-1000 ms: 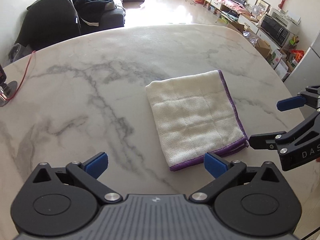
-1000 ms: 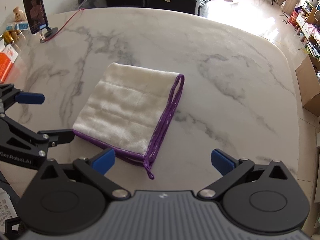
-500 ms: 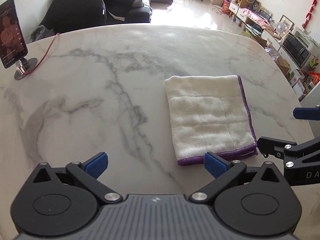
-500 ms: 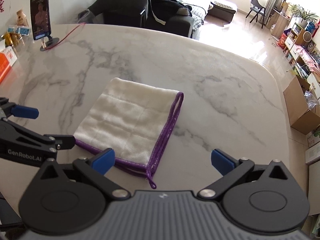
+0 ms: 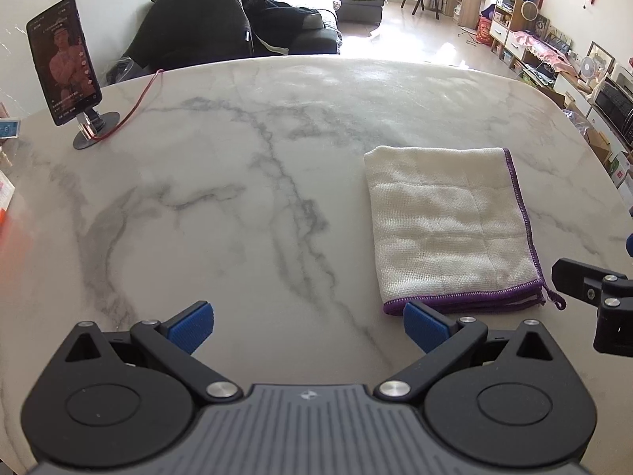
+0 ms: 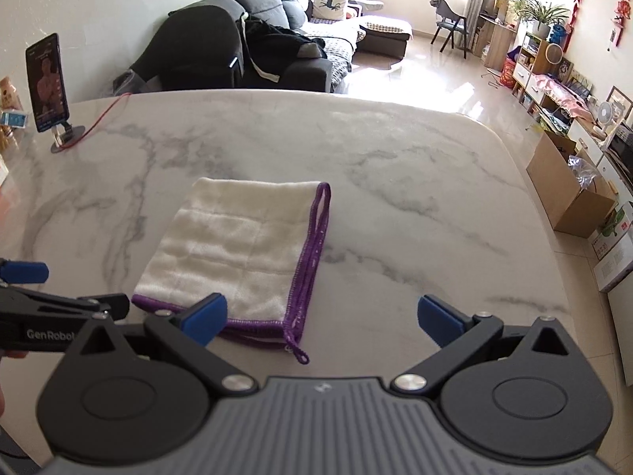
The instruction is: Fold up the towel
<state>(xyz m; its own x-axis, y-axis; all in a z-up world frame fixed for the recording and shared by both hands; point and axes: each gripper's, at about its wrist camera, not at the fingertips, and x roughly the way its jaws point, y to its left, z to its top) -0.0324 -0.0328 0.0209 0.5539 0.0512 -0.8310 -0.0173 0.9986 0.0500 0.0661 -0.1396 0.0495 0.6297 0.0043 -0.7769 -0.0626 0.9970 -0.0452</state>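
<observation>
A white towel [image 5: 447, 225] with purple trim lies folded flat on the marble table [image 5: 237, 198]. It also shows in the right wrist view [image 6: 241, 253]. My left gripper [image 5: 308, 326] is open and empty, just in front and left of the towel's near edge. My right gripper [image 6: 322, 316] is open and empty, in front of the towel's near right corner, where a purple loop [image 6: 296, 348] hangs out. Neither gripper touches the towel.
A phone on a stand [image 5: 65, 75] with a red cable stands at the table's far left. An orange box [image 5: 4, 202] lies at the left edge. The table's right edge [image 6: 546, 245] drops to a floor with cardboard boxes. A dark sofa is behind the table.
Both grippers have pulled back and turned, so the towel sits further from them and the phone stand has come into the left wrist view. The towel has not moved.
</observation>
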